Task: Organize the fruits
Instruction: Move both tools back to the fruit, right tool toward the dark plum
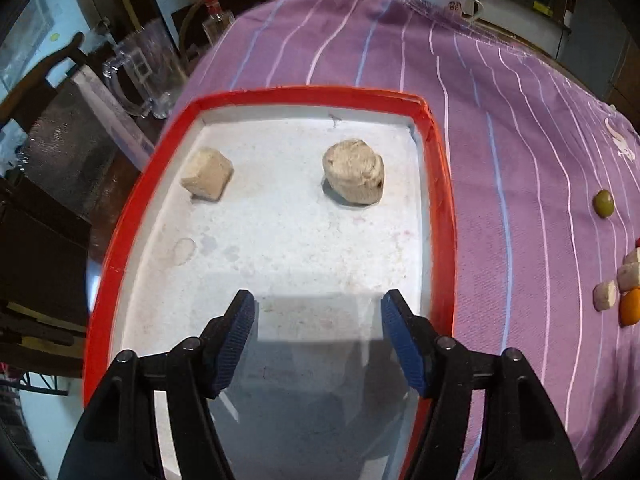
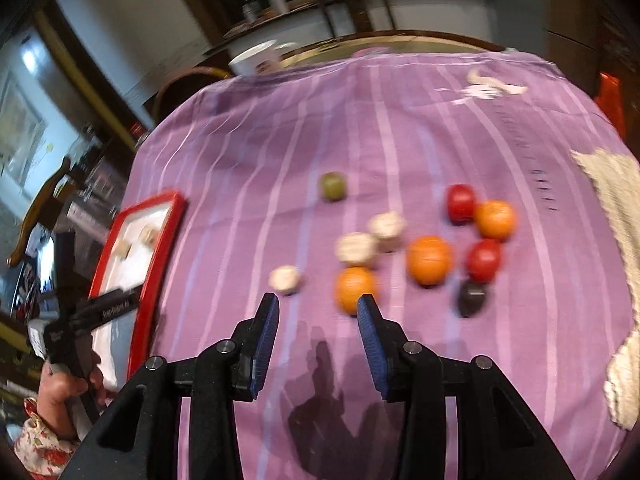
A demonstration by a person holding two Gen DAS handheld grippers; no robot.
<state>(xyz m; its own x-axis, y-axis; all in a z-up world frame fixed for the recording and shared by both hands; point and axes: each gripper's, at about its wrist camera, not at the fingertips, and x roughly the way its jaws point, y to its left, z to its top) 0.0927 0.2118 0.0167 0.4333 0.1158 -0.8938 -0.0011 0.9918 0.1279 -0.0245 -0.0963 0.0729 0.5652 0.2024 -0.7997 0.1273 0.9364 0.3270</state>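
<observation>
While the left hand-held gripper (image 1: pixel 318 312) hangs wide open and empty over the red tray (image 1: pixel 440 184), the right hand-held gripper (image 2: pixel 318 312), also wide and empty, is nearer the fruits: the nearest orange (image 2: pixel 354 288) lies at one o'clock, just ahead of its right fingertip.

Two beige chunks (image 1: pixel 207 174) (image 1: pixel 354 171) sit apart in red-rimmed tray (image 1: pixel 320 94). Three orange (image 2: pixel 429 259), two red (image 2: pixel 461 201), one green fruit (image 2: pixel 333 186) lie on cloth.
</observation>
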